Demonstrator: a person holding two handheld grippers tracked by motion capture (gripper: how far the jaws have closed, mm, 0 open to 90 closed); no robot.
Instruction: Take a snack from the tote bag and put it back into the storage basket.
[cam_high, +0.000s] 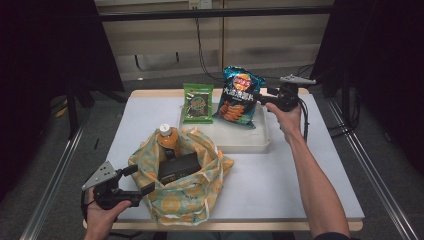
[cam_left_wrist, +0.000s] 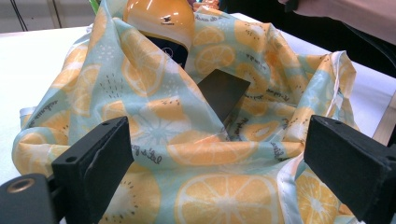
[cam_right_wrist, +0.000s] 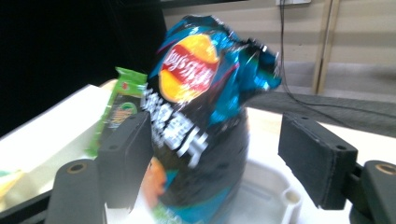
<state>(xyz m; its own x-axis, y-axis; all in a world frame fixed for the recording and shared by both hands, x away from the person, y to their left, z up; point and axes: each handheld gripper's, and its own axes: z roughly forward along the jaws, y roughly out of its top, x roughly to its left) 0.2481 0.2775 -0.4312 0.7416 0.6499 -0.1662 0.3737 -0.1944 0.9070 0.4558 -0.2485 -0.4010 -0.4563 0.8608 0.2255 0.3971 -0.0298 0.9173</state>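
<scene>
A tray (cam_high: 260, 142) lies on the table (cam_high: 280, 185) toward its far edge. In it stand two snack bags: the chip bag (cam_high: 239, 97) at the right, the smaller packet (cam_high: 197, 103) at its left. Nearer the front edge sits a cloth bag (cam_high: 187, 197), with a bottle (cam_high: 168, 138) and a box (cam_high: 178, 166) in it.

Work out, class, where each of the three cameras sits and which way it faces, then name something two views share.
High view: above the person's side, looking forward and down on the table; both forearms, left gripper, right gripper.
Left gripper view: on that gripper, facing the orange-print bag; its black jaws apart.
Right gripper view: on that gripper, facing the blue chip bag in the white tray; jaws apart around it.
Shared: the chip bag, high and right gripper views.
</scene>
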